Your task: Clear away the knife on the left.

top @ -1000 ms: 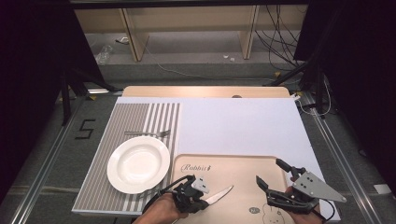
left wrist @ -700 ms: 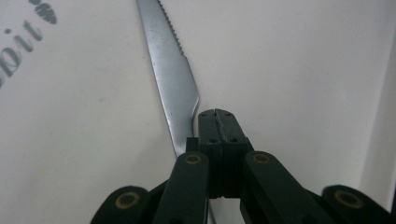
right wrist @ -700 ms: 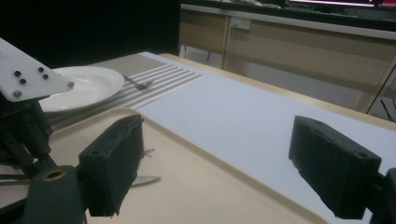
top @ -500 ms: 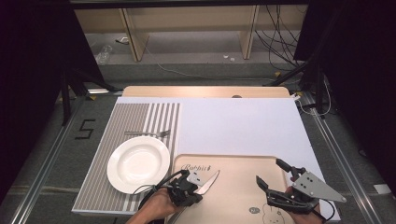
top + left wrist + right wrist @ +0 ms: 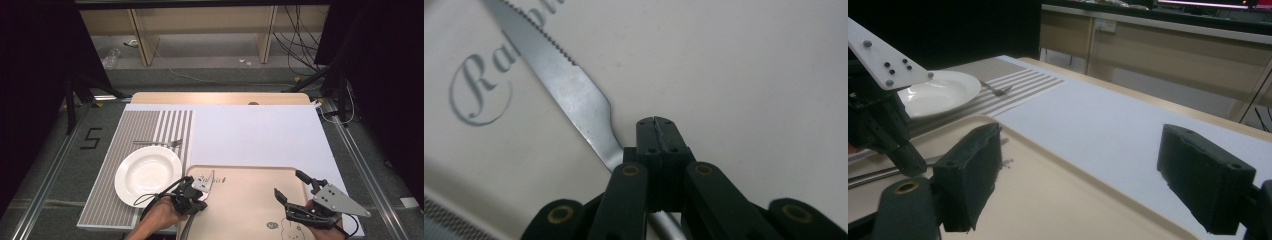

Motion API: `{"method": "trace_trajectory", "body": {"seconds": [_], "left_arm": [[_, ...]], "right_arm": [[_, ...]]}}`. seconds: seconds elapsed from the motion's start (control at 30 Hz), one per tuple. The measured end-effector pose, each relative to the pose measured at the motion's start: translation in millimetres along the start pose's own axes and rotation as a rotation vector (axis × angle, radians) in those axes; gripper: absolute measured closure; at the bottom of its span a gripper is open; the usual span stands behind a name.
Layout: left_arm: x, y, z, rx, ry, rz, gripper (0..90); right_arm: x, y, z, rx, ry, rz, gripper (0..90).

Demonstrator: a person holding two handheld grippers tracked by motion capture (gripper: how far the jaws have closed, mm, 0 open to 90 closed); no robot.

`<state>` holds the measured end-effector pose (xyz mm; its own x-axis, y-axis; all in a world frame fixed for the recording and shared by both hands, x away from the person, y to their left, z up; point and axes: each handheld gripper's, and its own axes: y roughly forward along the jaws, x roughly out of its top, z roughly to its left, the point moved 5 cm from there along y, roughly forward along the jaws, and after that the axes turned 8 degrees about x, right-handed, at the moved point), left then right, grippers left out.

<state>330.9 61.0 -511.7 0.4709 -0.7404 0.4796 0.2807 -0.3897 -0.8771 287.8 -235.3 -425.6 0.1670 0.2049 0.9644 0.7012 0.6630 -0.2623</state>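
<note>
Left gripper (image 5: 199,192) clamped on serrated steel table knife (image 5: 569,90) above beige plastic tray (image 5: 250,200); right gripper (image 5: 292,190) wide open, empty. Recommend carrying knife level towards round white plate (image 5: 148,175).

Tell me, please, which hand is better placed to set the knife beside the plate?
Left. The left gripper already clamps the knife by its handle, over the tray's edge right next to the plate. The right gripper stands open and farther away.
</note>
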Motion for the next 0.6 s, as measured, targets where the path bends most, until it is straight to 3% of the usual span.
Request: {"method": "trace_trajectory", "body": {"seconds": [0.2,0.6], "left_arm": [[-4.2,-3.0,8.0,0.022,-0.009,0.015,89.4],[-10.5,-6.6,13.0,0.024,-0.021,0.045,89.5]], "right_arm": [[0.0,0.2,0.0,0.000,0.000,0.000,18.7],[0.1,0.3,0.3,0.003,-0.001,0.000,18.8]]}}
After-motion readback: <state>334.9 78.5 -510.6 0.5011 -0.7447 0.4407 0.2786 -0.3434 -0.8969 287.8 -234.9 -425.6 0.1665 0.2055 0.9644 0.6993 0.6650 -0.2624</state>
